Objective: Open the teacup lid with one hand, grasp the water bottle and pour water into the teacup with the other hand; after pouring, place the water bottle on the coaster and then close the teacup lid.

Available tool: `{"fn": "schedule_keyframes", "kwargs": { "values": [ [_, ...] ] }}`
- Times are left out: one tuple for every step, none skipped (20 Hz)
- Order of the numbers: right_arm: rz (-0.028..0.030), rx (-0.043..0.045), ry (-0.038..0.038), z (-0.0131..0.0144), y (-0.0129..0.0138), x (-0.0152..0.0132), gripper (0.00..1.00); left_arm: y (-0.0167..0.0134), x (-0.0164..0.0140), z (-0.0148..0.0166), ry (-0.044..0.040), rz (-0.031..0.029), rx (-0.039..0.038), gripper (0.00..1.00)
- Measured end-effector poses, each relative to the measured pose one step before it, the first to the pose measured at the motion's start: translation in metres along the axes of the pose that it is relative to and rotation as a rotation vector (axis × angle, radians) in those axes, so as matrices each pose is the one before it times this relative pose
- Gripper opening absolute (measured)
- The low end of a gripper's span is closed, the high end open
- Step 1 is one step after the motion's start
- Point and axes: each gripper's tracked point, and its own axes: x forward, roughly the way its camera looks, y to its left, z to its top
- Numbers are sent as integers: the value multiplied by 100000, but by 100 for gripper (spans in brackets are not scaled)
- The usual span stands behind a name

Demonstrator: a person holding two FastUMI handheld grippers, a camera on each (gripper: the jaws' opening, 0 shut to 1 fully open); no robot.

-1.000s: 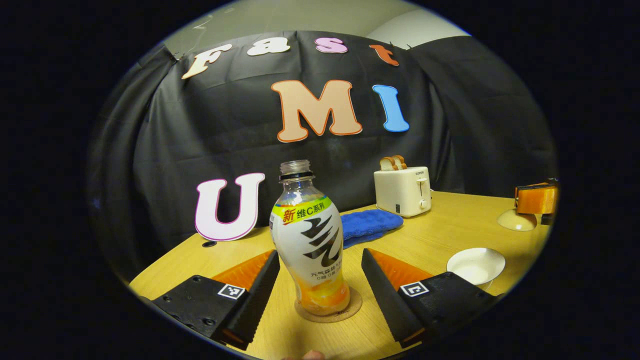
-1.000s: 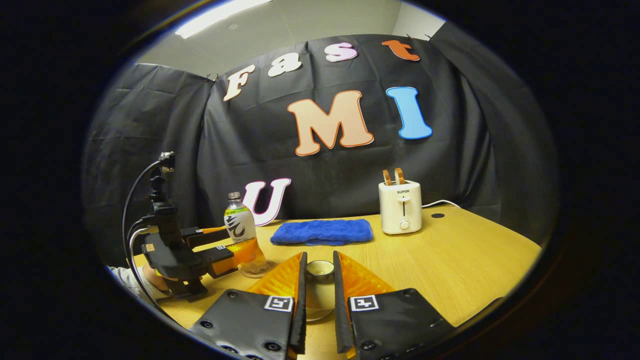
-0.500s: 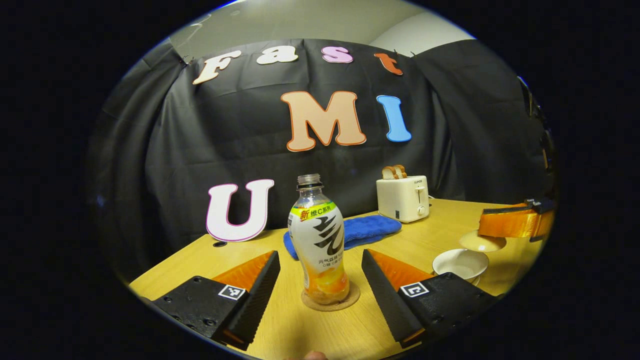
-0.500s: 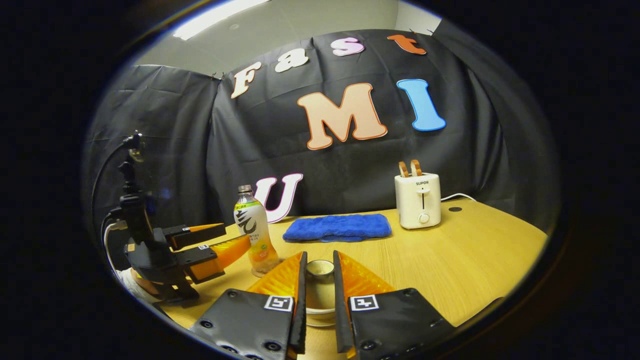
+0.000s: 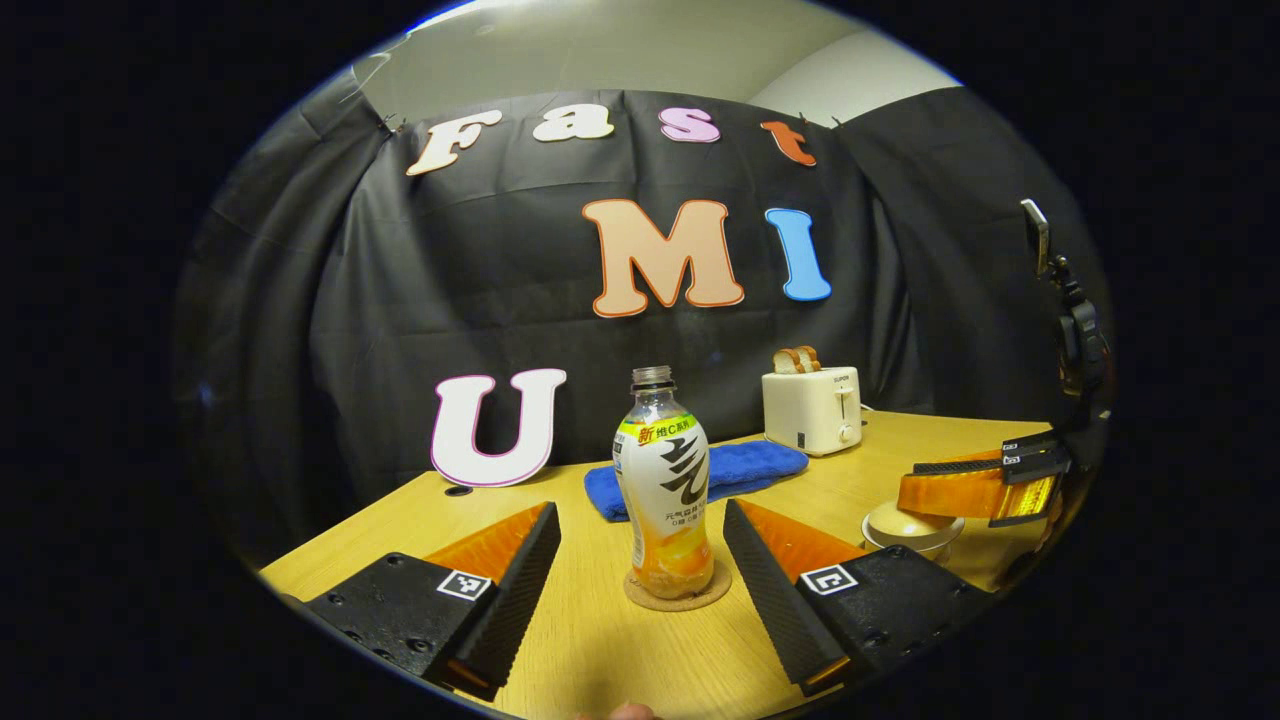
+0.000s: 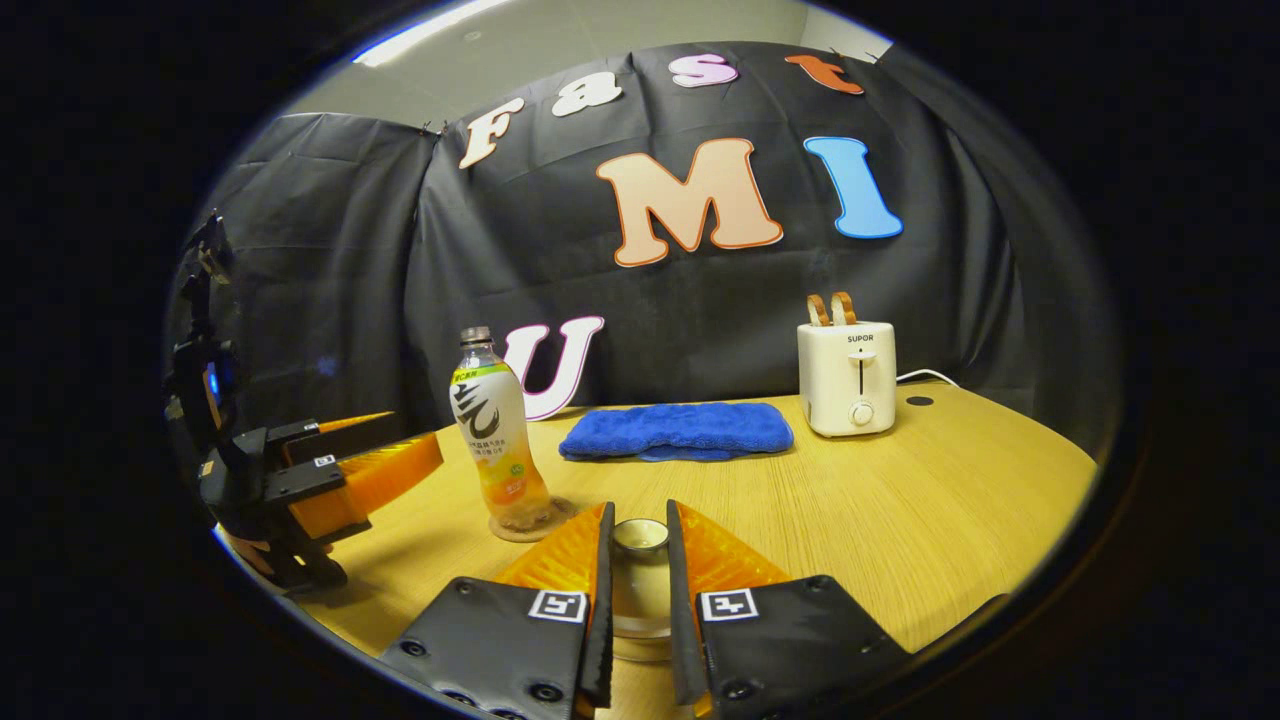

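The left gripper [image 5: 640,540] has backed off the water bottle [image 5: 665,480], wide open; right gripper [image 6: 637,570] pinches the teacup lid [image 6: 640,537].

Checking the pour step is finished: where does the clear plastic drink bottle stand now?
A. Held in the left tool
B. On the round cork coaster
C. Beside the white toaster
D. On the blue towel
B: the clear plastic drink bottle stands upright on the round cork coaster, between the open fingers of the left tool, untouched.

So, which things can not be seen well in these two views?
- Teacup, right gripper view: the right gripper fingers cover its sides; whether the lid is seated is unclear.
- Teacup, left gripper view: partly behind the right gripper.
- Coaster: the water bottle covers its middle.
- Water level inside the teacup: hidden.
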Motion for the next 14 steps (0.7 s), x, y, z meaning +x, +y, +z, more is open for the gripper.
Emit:
{"fn": "schedule_keyframes", "kwargs": {
  "values": [
    [-88,-205,471,-202,10,-53,24,22,-135,-122,183,39,-234,95],
    [213,223,-244,82,246,-102,30,11,-105,-38,240,-75,-401,95],
    [212,-98,-47,-124,220,168,27,2,-94,-69,38,142,-326,95],
    [-83,-467,85,-67,148,-66,27,58,-52,-105,125,-17,-253,95],
    [-252,-960,35,-112,21,36,27,7,-198,-104,320,-3,-89,95],
    [-431,-1016,-69,-43,35,7,27,5,-92,-41,166,60,-104,95],
    [-669,-972,134,-278,-130,-33,27,0,-62,6,-100,20,-144,96],
    [-284,-159,188,-101,-64,-309,30,20,-166,-50,267,52,-137,96],
    [-595,-82,-674,91,-81,92,28,34,-108,-45,206,145,-329,95],
    [-448,45,431,-145,-91,19,32,-62,-226,-11,58,6,-359,95],
    [-540,333,-171,101,-126,-127,33,-74,-245,4,157,24,-313,96],
    [-561,124,-594,66,-174,-262,34,-76,-114,-21,-121,91,-160,96],
    [202,484,-1200,262,92,-342,45,-23,-192,104,-145,130,-78,96],
    [870,537,-1800,335,237,-330,56,53,-203,139,-509,530,-66,96]
  ]
}}
